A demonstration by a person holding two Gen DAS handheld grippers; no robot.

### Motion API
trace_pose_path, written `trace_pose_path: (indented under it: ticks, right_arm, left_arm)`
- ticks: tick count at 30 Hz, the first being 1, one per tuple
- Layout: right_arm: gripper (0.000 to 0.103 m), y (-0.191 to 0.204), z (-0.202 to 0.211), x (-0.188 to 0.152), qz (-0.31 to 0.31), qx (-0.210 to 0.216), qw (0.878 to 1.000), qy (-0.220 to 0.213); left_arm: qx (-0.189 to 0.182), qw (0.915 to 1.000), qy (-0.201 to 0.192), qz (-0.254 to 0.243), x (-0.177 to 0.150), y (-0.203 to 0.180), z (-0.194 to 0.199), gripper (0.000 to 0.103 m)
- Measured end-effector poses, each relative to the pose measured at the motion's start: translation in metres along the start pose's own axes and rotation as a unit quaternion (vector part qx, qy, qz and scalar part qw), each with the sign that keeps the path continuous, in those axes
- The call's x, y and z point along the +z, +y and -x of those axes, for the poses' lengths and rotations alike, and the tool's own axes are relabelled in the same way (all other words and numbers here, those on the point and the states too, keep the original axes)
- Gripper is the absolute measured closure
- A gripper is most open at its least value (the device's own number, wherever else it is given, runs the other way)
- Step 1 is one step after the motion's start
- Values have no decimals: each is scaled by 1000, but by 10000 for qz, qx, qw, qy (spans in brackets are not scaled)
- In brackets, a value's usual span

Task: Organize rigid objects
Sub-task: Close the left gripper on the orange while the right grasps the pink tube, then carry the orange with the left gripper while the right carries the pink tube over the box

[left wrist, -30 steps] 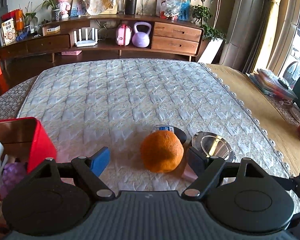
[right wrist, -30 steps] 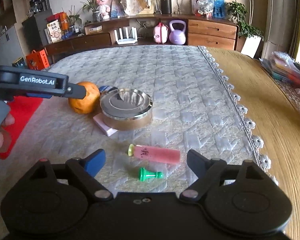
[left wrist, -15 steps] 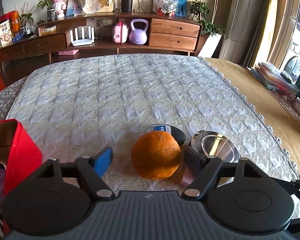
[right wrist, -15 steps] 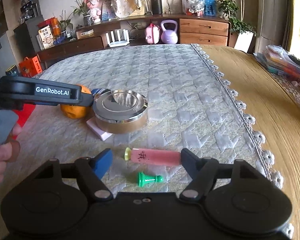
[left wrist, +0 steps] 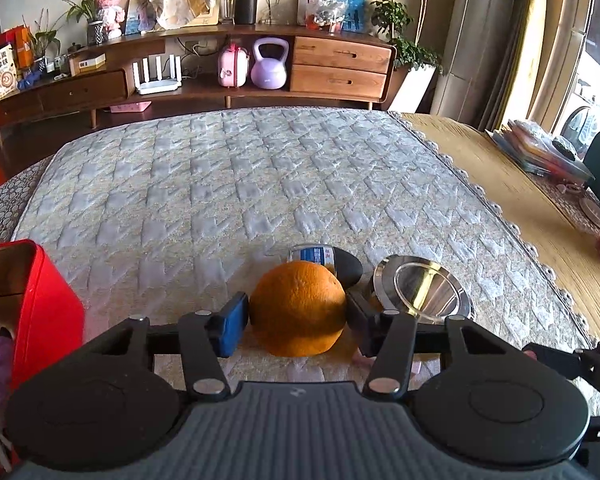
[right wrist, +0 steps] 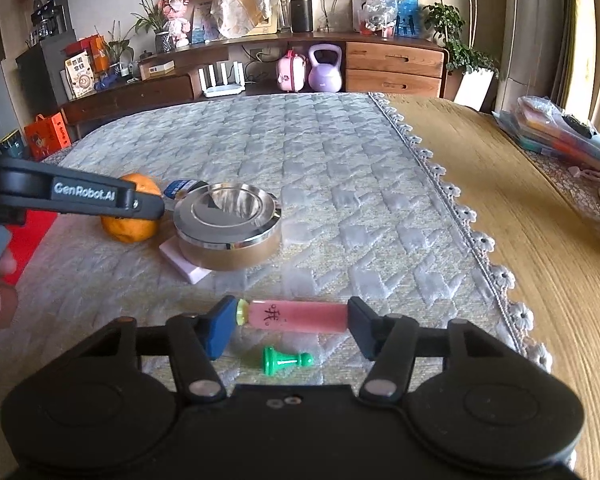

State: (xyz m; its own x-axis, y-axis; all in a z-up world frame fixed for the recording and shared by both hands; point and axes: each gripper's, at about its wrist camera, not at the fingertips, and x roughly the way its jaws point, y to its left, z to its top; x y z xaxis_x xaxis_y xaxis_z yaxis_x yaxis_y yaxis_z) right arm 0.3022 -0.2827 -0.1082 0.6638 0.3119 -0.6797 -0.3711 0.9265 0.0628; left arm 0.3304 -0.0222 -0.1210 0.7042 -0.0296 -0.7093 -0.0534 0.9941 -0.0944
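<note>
On the quilted table cover point(left wrist: 260, 184), a red tin box point(left wrist: 40, 300) stands at nine o'clock of the left gripper point(left wrist: 298, 314), whose jaws have just been closing and now press both sides of the orange point(left wrist: 298, 308), with a steel ashtray point(left wrist: 420, 290) just beside it at three o'clock. In the right wrist view, the right gripper point(right wrist: 292, 320) has likewise been closing and now clamps the pink tube point(right wrist: 298, 316) end to end. A green chess pawn point(right wrist: 286, 359) lies at six o'clock of the tube.
</note>
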Motion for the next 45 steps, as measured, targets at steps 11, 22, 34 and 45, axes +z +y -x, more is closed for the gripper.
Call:
trace_pose_path:
  ticks: [11,22,34,45]
  right_arm:
    - [44,14,31,11,149,196,9996,-147]
    - [44,42,78,16,334,499,9975,-364]
    - [44,88,114,25,615,895,9922,-605]
    - [44,140,118,33,924,1178,9866,-649]
  left_arm:
    - [84,9999,106,91,-8,17,29,50]
    - [-39,9997,88,208,-9,35,87,50]
    - [2,9999,-66,148,-19,66,148,50]
    - [410,9984,-220,327,-29,133,190,50]
